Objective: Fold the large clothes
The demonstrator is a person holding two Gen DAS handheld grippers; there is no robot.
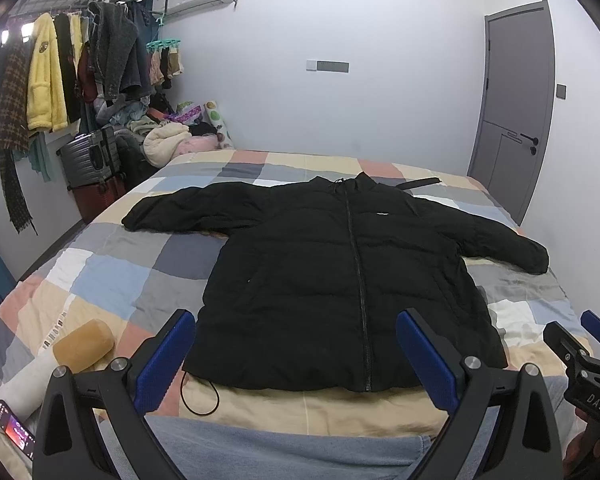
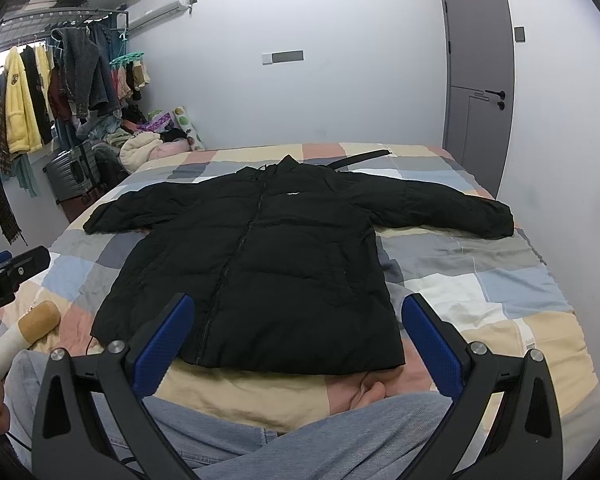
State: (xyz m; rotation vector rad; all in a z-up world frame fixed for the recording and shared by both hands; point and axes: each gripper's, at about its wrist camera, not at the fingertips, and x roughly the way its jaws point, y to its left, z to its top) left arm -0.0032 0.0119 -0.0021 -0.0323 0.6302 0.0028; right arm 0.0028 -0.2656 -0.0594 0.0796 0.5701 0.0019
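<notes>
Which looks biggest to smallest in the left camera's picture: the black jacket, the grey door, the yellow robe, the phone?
1. Black jacket
2. Grey door
3. Yellow robe
4. Phone, partly cut off at the edge.
The door stands farther away, so its true size is understated.

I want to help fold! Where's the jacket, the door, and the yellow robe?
jacket (image 1: pixel 300 272): left wrist view, chest panel.
door (image 2: pixel 476 80): right wrist view, middle panel.
yellow robe (image 1: pixel 46 80): left wrist view, front.
</notes>
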